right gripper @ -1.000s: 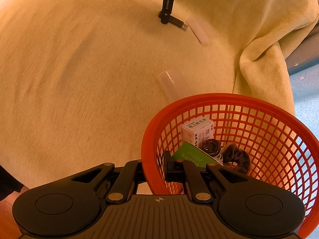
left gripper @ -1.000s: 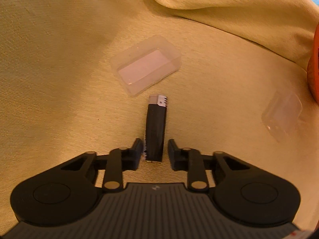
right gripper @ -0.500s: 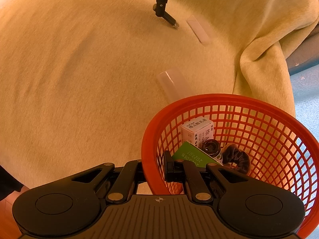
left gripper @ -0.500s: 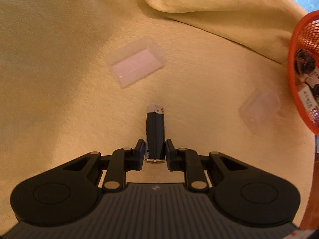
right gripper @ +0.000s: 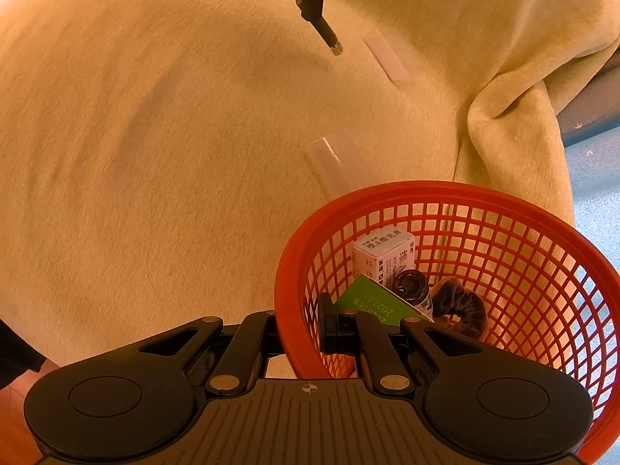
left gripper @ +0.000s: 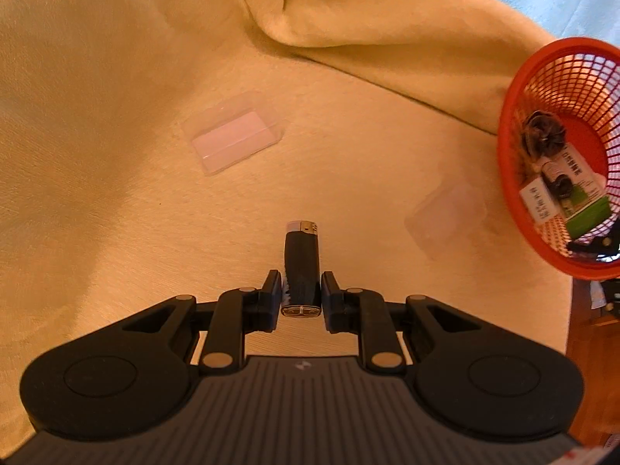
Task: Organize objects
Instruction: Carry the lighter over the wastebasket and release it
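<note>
Lifted clear of the yellow cloth (left gripper: pixel 116 155) since a second ago, when it lay flat with the fingers spread either side of it, the one black lighter (left gripper: pixel 302 267) now sits pinched at its lower end in the left gripper (left gripper: pixel 301 290), metal cap pointing forward. From the right wrist view the lighter (right gripper: pixel 327 35) hangs tilted in the air above the cloth (right gripper: pixel 155 135), held from above by the left gripper (right gripper: pixel 313 4).

Two clear plastic boxes lie on the cloth. One clear box (left gripper: pixel 232 133) rests ahead and to the left of the lighter; a second clear box (left gripper: pixel 445 213) lies to the right, near the orange basket (left gripper: pixel 507 162), which has come further into the left view than before. Both show from the right wrist too: the far box (right gripper: pixel 389 58) beside the raised lighter, the near box (right gripper: pixel 335 162) just beyond the basket rim.

One orange basket (right gripper: pixel 294 255) is gripped by the right gripper (right gripper: pixel 300 321), its fingers pressed on the near wall, one outside and one inside. Inside lie four things: one white carton (right gripper: pixel 381 255), one green card (right gripper: pixel 372 304), one small dark bottle (right gripper: pixel 412 286), and one dark scrunchie (right gripper: pixel 461 308).
</note>
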